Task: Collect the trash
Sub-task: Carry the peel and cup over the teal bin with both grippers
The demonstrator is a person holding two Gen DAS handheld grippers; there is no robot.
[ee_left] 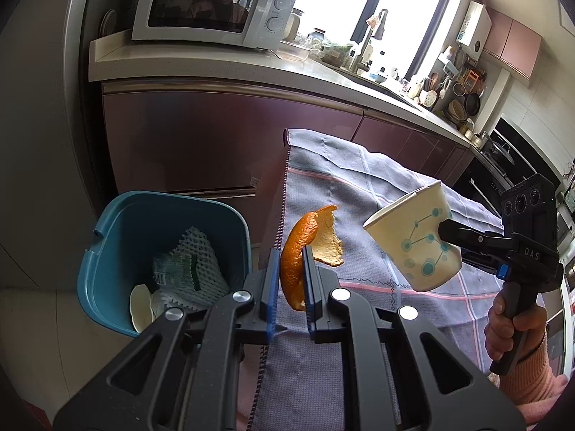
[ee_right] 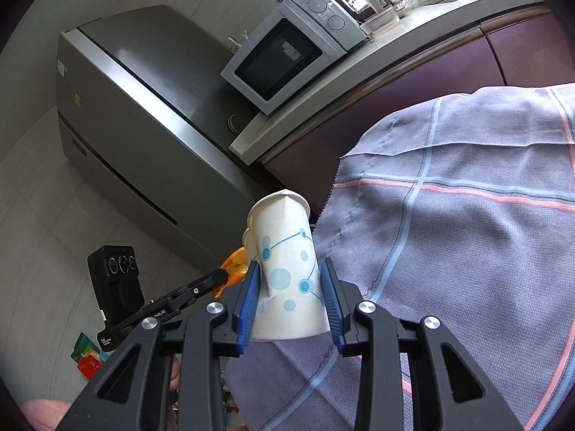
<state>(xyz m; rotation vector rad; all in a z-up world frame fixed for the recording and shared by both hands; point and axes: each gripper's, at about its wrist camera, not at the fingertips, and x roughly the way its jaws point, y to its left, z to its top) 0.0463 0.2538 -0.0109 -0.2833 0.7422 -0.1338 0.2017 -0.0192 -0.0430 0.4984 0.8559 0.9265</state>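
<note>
Blue bin (ee_left: 107,251) stands beside cloth-covered table (ee_left: 377,186).

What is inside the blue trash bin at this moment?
In the blue trash bin lie a white foam net, a green-printed wrapper and a pale rounded piece. The bottom under them is covered, and the left gripper hides the near corner.

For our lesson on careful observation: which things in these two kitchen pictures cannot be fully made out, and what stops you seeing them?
- Bin contents, left wrist view: the left claw frame covers the lower part.
- Bin, right wrist view: not visible.
- Orange peel, right wrist view: mostly hidden behind the paper cup.
- Cup's inside: its mouth faces away in both views.
- Colourful packet on the floor, right wrist view: partly covered, too small to identify.
</note>
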